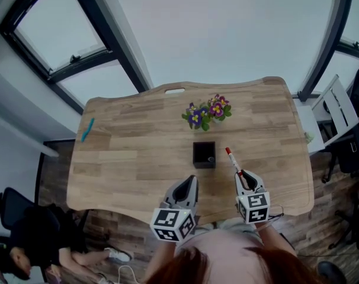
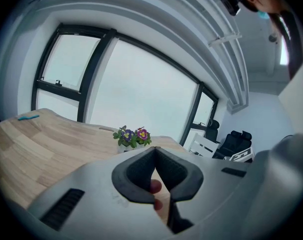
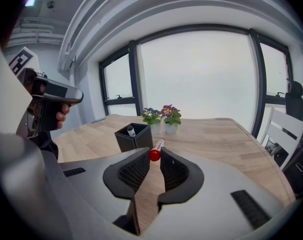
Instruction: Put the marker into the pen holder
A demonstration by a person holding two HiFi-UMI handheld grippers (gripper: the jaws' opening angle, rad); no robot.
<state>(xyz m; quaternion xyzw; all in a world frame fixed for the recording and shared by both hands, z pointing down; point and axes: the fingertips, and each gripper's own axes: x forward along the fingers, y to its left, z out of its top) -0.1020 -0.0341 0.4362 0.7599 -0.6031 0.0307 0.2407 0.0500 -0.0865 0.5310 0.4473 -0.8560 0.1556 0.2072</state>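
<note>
A red-and-white marker points away from me, its red end pinched between the tips of my right gripper, which is shut on it. In the right gripper view the marker sticks out forward, just right of the black square pen holder. The holder stands at the middle of the wooden table and has another marker inside. My left gripper hovers near the table's front edge, below the holder, shut and empty; in its own view the left gripper has its jaws touching.
A small pot of purple and pink flowers stands behind the holder. A teal pen lies at the table's far left. A white chair stands off the right edge. A person sits on the floor at lower left.
</note>
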